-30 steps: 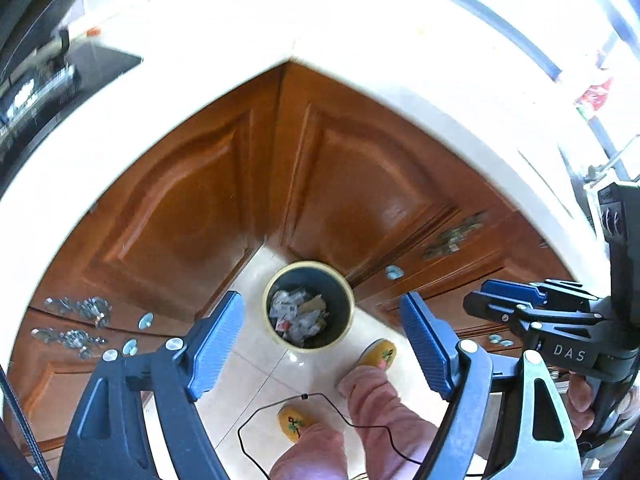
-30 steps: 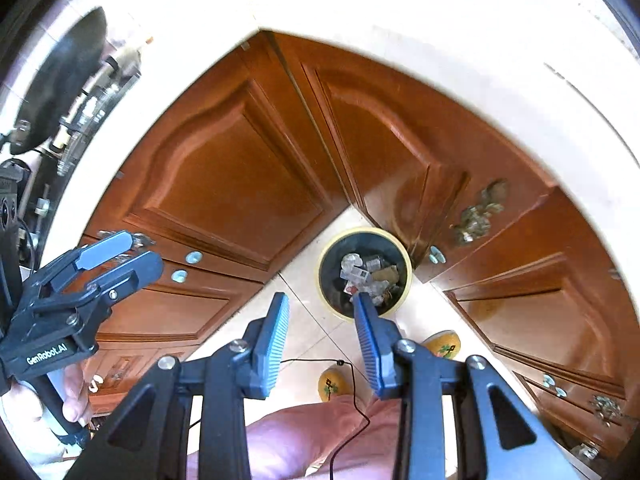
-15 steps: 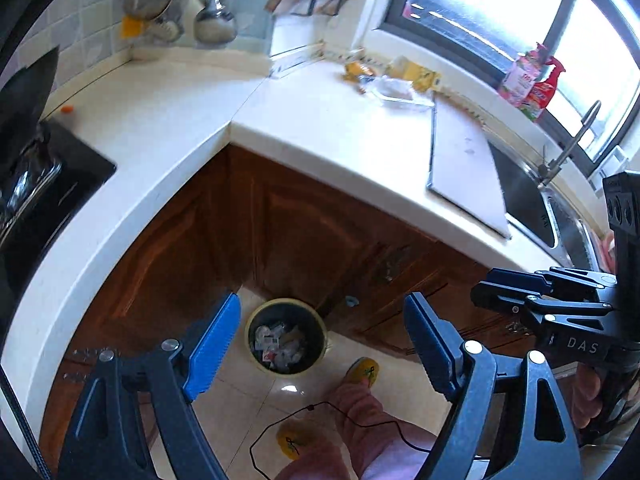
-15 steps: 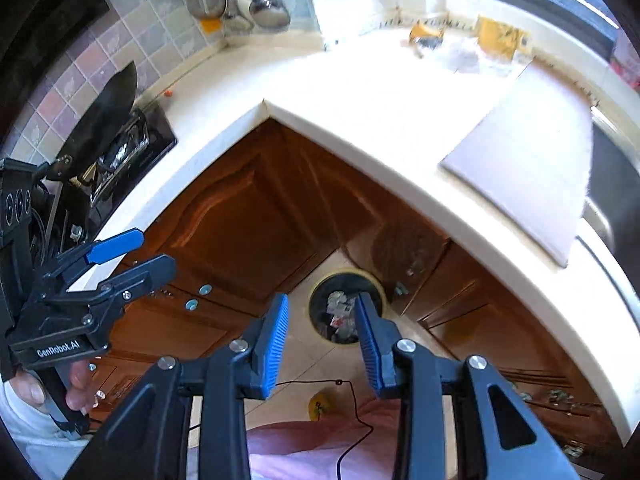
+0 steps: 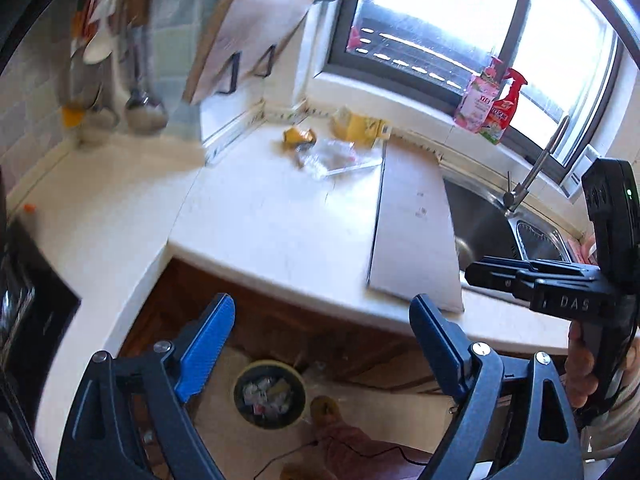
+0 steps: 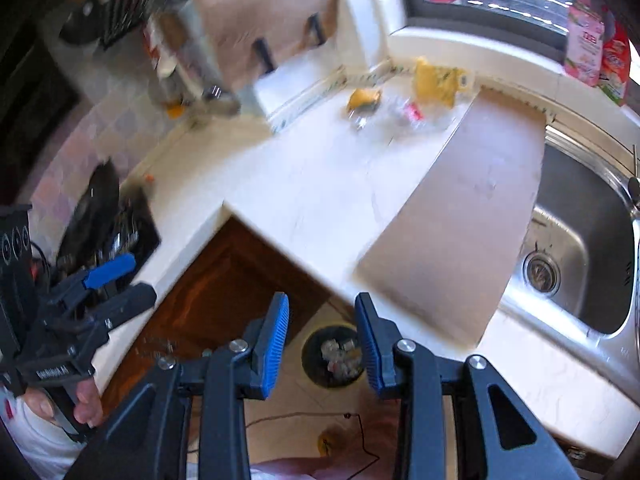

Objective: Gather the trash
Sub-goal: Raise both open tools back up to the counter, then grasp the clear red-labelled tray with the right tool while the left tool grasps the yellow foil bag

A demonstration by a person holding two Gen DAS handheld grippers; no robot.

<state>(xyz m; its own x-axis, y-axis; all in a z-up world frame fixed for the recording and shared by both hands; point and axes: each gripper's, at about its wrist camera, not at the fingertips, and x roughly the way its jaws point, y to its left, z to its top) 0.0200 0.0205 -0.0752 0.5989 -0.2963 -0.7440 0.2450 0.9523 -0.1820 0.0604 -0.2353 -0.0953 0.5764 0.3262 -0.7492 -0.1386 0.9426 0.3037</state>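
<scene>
Trash lies at the back of the white counter: a crumpled yellow wrapper (image 5: 298, 137), a clear plastic bag (image 5: 334, 157) and a yellow packet (image 5: 356, 127). They also show in the right wrist view: wrapper (image 6: 363, 99), bag (image 6: 404, 118), packet (image 6: 434, 82). A round bin (image 5: 269, 394) with trash in it stands on the floor by the cabinets, also in the right wrist view (image 6: 334, 356). My left gripper (image 5: 320, 344) is wide open and empty. My right gripper (image 6: 322, 334) is open and empty. Both hang above the counter's front edge, far from the trash.
A pale cutting board (image 5: 412, 232) lies beside the steel sink (image 6: 576, 256) and its tap (image 5: 536, 164). Spray bottles (image 5: 490, 104) stand on the window sill. A black stove (image 6: 104, 220) is at the left. Ladles (image 5: 140, 96) hang on the tiled wall. Feet in slippers stand near the bin.
Both grippers have tilted up and risen from the bin and cabinet doors to the counter top, sink and window. The bin has dropped low in both views. The jaws kept their opening.
</scene>
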